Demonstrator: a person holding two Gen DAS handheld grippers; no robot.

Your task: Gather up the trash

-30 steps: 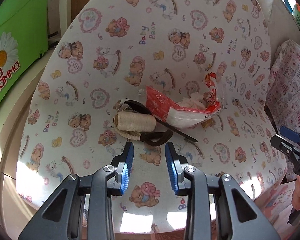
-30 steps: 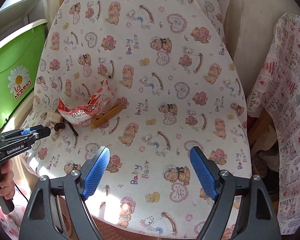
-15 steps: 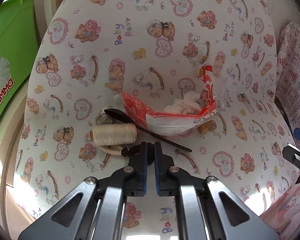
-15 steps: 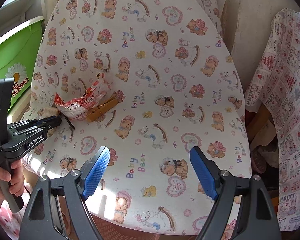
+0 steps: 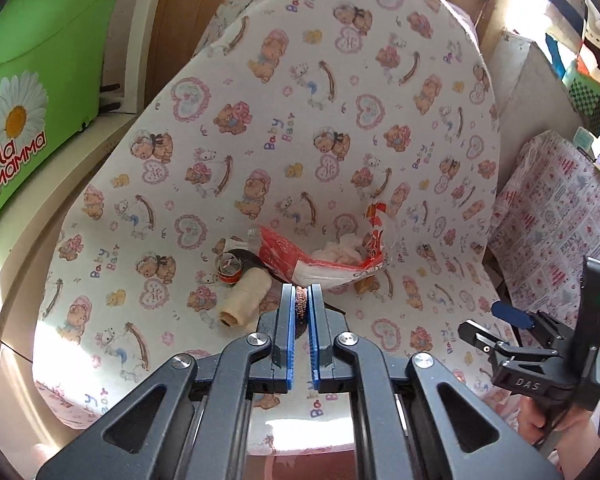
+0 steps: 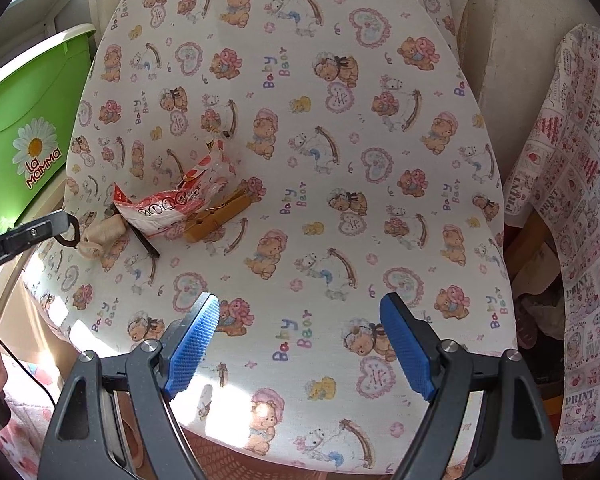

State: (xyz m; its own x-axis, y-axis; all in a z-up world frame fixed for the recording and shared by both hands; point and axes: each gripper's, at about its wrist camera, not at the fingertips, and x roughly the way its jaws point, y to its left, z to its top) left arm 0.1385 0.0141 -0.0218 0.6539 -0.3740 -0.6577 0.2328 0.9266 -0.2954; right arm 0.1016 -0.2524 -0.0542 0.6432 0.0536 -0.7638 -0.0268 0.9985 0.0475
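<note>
A dark brown looped scrap (image 5: 300, 307) sits pinched between the pads of the left claw (image 5: 300, 312), jaws nearly together, lifted just clear of the cream thread spool (image 5: 244, 297) beside it. Close behind lie the red-and-white wrapper (image 5: 324, 258), a tape roll (image 5: 229, 266) and a wooden clothespin (image 6: 216, 216), all near the table (image 6: 340, 184)'s left edge. The right claw (image 6: 300, 344) hangs wide apart and empty over bare bear-print cloth, well apart from the clutter.

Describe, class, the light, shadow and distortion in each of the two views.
Left wrist view: sunlight glares along the cloth near the bottom edge, the window corner is blown out, fisheye bows the green bin. Right wrist view: sun patches lie between the open right gripper fingers; dark corners.
</note>
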